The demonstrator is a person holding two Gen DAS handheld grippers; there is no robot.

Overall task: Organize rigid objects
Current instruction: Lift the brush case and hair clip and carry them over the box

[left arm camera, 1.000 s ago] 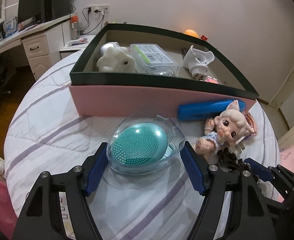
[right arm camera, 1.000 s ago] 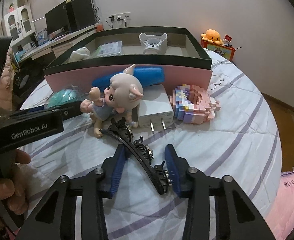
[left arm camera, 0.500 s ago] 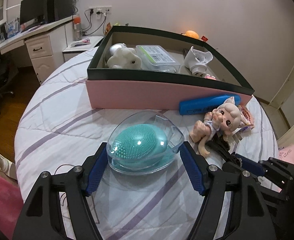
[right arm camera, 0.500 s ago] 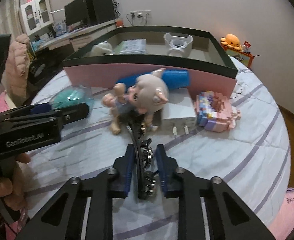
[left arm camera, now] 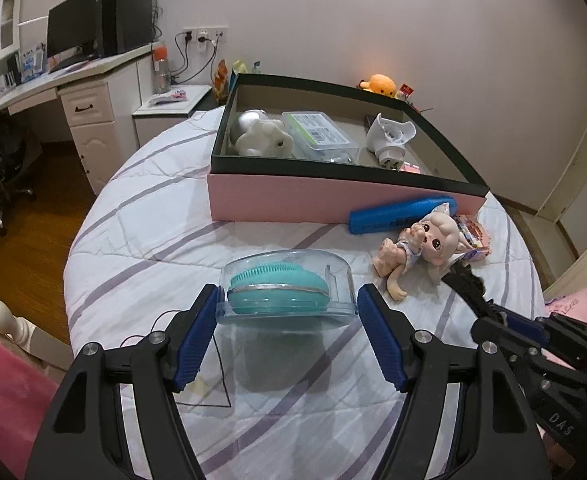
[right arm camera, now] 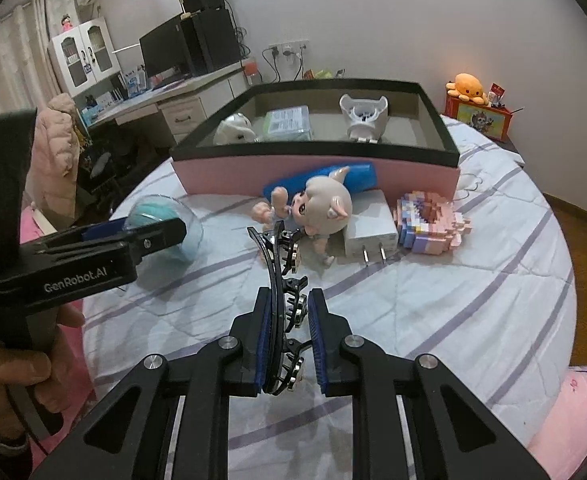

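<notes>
We are holding the clear case with the teal brush [left arm camera: 281, 294] between the blue pads of our left gripper [left arm camera: 289, 312]. The pads are pressing on its two sides, and the case is hanging above the striped bedcover [left arm camera: 165, 248], with its shadow lying on the cloth below. In the right wrist view the case [right arm camera: 165, 220] is sitting at the tip of that same gripper [right arm camera: 149, 236].

Our right gripper [right arm camera: 289, 332] is pinching the black hair clip [right arm camera: 281, 280]. Its pads are squeezing close together on the clip's lower part, and the rest of the clip is pointing up and forward, toward the doll [right arm camera: 317, 208]. We cannot tell for sure if the clip's far tip is touching the doll or only sitting in front of it.

The doll is lying on the cover, just in front of the pink box with the dark rim [right arm camera: 317, 152]. A blue tube [right arm camera: 357, 176] is lying against the box wall behind the doll. Just beside the doll are a white plug charger [right arm camera: 369, 224] and a pink block toy [right arm camera: 429, 220].

Inside the box we are seeing a white toy [left arm camera: 261, 140], a clear packet with a label [left arm camera: 317, 132] and a white holder [left arm camera: 389, 136].
</notes>
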